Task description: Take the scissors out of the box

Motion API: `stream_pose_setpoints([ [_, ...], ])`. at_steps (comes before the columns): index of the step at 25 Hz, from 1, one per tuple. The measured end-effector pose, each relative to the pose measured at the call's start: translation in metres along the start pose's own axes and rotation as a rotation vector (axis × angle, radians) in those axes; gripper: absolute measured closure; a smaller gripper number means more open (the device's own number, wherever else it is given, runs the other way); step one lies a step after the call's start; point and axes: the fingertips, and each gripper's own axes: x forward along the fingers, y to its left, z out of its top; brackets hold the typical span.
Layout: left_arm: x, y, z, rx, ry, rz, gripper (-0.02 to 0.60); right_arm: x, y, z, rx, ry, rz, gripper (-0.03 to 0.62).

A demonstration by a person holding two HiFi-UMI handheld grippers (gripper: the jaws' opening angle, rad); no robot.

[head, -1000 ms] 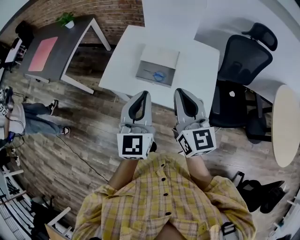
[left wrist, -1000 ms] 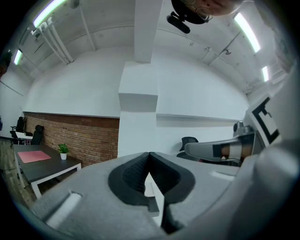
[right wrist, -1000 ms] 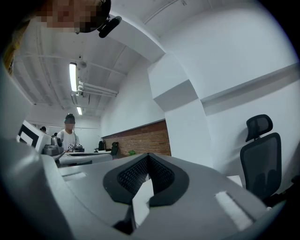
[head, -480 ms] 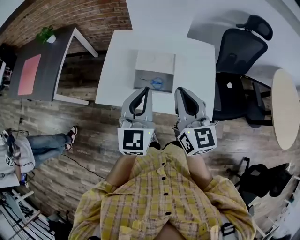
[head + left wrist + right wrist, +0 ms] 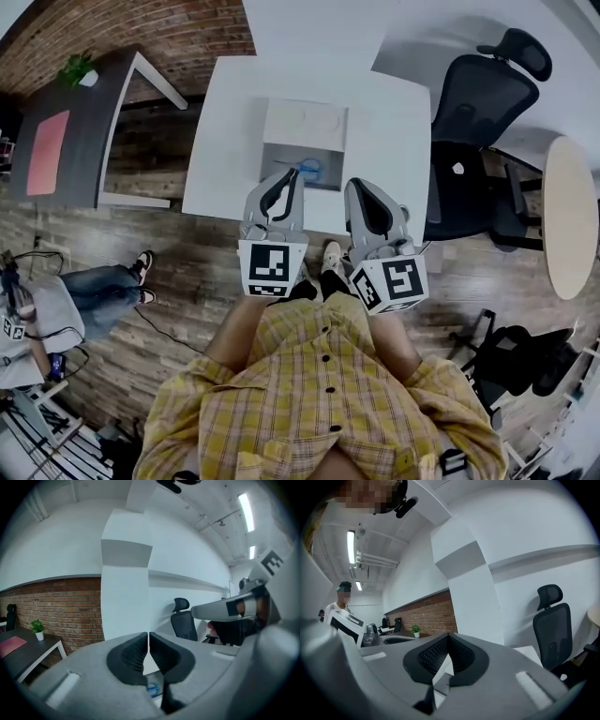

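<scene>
On the white table (image 5: 394, 122) lies an open box (image 5: 326, 156) with a grey inside and its white lid (image 5: 305, 122) folded back. Blue-handled scissors (image 5: 310, 170) lie in the box. My left gripper (image 5: 292, 174) is shut and empty, with its tip over the box's near edge beside the scissors. A bit of blue handle (image 5: 152, 688) shows below its closed jaws in the left gripper view. The right gripper (image 5: 355, 185) is also shut and empty, hovering over the table's near edge just right of the box. Part of the box (image 5: 440, 682) shows under its jaws.
A black office chair (image 5: 478, 112) stands right of the table, with a round pale table (image 5: 570, 216) further right. At the left are a dark desk (image 5: 66, 141) with a red mat and a plant (image 5: 78, 68). A person (image 5: 56, 305) sits on the wooden floor at the left.
I have come closer to the table. Both grippers, earlier over the floor short of it, now reach its near edge, and the left tip is at the box.
</scene>
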Motion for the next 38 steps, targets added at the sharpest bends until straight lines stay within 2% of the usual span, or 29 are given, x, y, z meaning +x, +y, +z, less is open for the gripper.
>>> stream_pose_setpoints([
  [12,0.082,-0.020,-0.089,0.214,0.281,-0.214,0.552,0.032,-0.033,-0.048,0.020,0.103,0.023,0.588],
  [17,0.103,-0.022,-0.123,0.309,0.373,-0.268,0.541,0.039,-0.040,-0.057,0.028,0.126,0.028,0.588],
  [24,0.128,-0.027,-0.174,0.496,0.500,-0.354,0.529,0.045,-0.052,-0.065,0.040,0.149,0.027,0.588],
  [30,0.142,-0.024,-0.219,0.705,0.596,-0.462,0.518,0.055,-0.061,-0.067,0.045,0.148,0.024,0.588],
  [38,0.151,-0.035,-0.268,0.864,0.707,-0.645,0.511,0.062,-0.063,-0.072,0.049,0.162,0.026,0.588],
])
